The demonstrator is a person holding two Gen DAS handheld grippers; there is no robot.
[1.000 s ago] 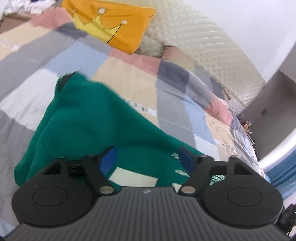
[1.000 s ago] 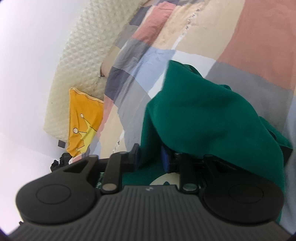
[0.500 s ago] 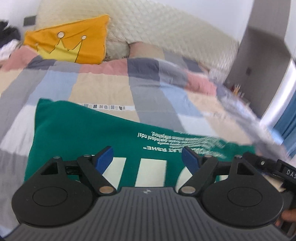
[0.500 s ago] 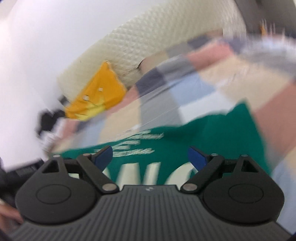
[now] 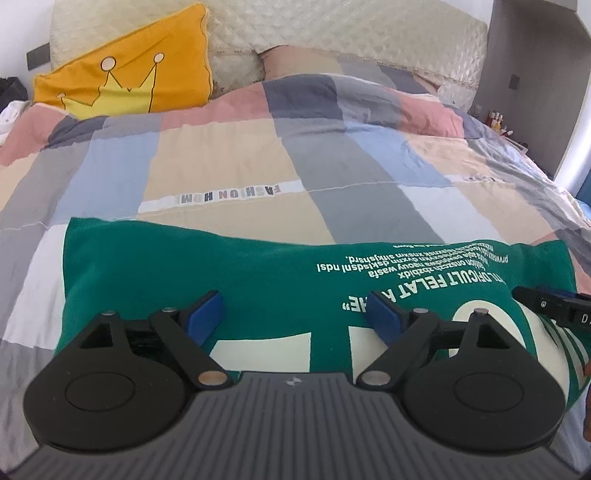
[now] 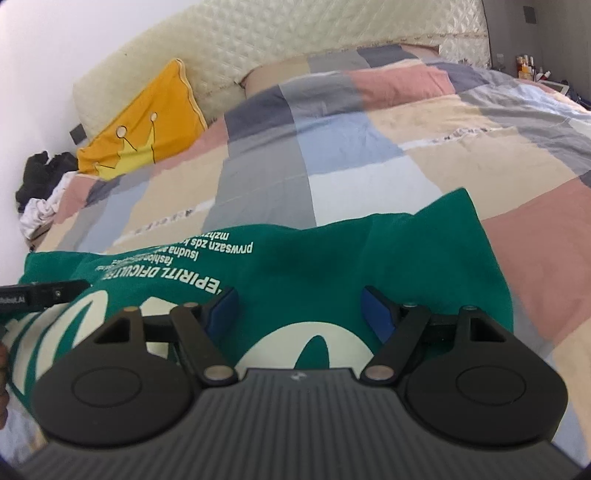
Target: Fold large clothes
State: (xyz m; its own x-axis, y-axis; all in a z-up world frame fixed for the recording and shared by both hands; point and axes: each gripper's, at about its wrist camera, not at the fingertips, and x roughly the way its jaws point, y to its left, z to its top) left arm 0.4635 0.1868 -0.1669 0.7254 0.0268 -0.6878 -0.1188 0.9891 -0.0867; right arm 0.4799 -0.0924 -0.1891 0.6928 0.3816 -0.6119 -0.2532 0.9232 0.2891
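The green shirt [image 5: 258,273] lies folded into a band across the patchwork bed [image 5: 229,173], printed side up, while the left gripper [image 5: 295,317] and right gripper [image 6: 297,308] hover above it, jaws apart and empty after opening and part-closing respectively, so further folds probably remain.

"FASHION HOME" upside down on quilt [image 5: 229,194]

A folded shirt [image 5: 258,273] lies flat across the near end of a quilt [image 5: 229,177] covering the bed. Behind it, at the far end, a cushion [image 5: 136,77] leans against the headboard [image 5: 332,33], left of a pillow [image 5: 295,61]. Left of the cushion, a heap of clothes [image 6: 40,192] sits beside the bed.
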